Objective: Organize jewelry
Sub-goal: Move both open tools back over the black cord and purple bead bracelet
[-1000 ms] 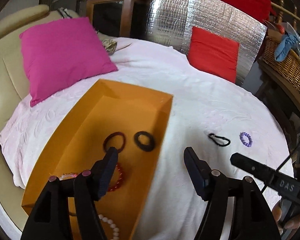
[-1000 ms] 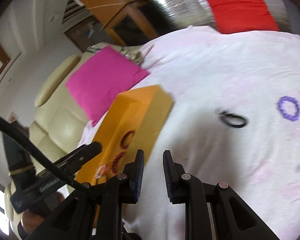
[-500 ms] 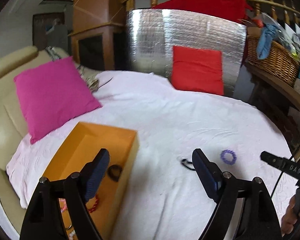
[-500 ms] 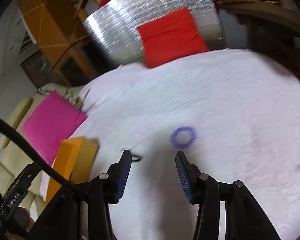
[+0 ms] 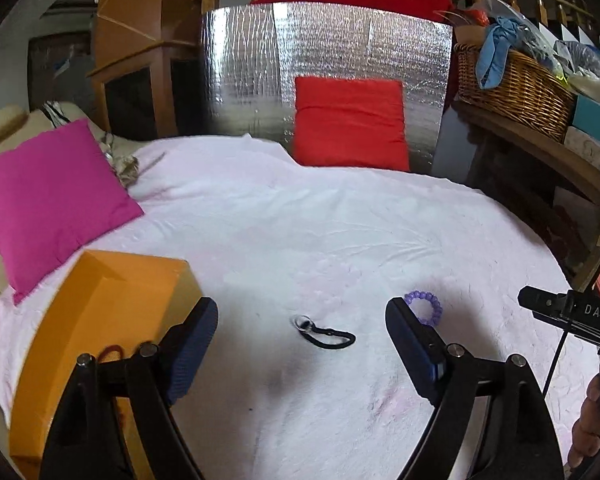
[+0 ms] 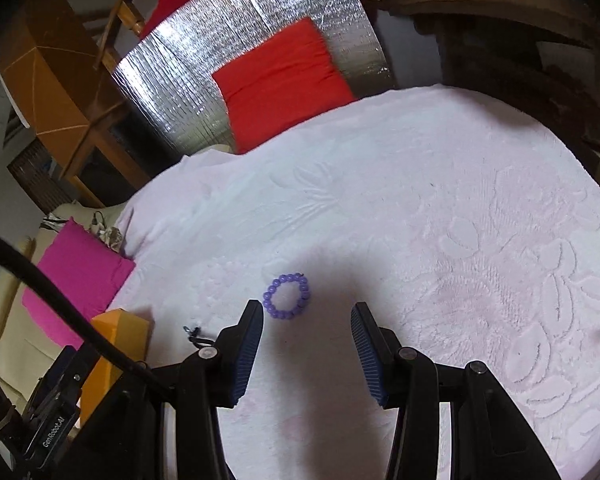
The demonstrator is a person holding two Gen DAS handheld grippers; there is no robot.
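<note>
A purple bead bracelet [image 6: 286, 297] lies on the white cloth just ahead of my right gripper [image 6: 307, 322], which is open and empty. It also shows in the left wrist view [image 5: 425, 306], by the right finger. A black cord bracelet [image 5: 325, 333] lies on the cloth ahead of my left gripper [image 5: 302, 322], which is open wide and empty. In the right wrist view only its end [image 6: 194, 335] shows beside the left finger. The orange box [image 5: 96, 320] stands at the left with a dark red bracelet [image 5: 110, 352] partly visible inside.
A pink cushion [image 5: 48, 200] lies at the left and a red cushion [image 5: 350, 126] leans on a silver foil panel [image 5: 324, 64] at the back. A wicker basket [image 5: 512, 84] sits on a wooden shelf at the right. The cloth-covered table's edge [image 5: 540, 240] curves at the right.
My left gripper moved right, off the orange box, toward the black cord bracelet. My right gripper swung right, opened wider and now faces the purple bracelet.
</note>
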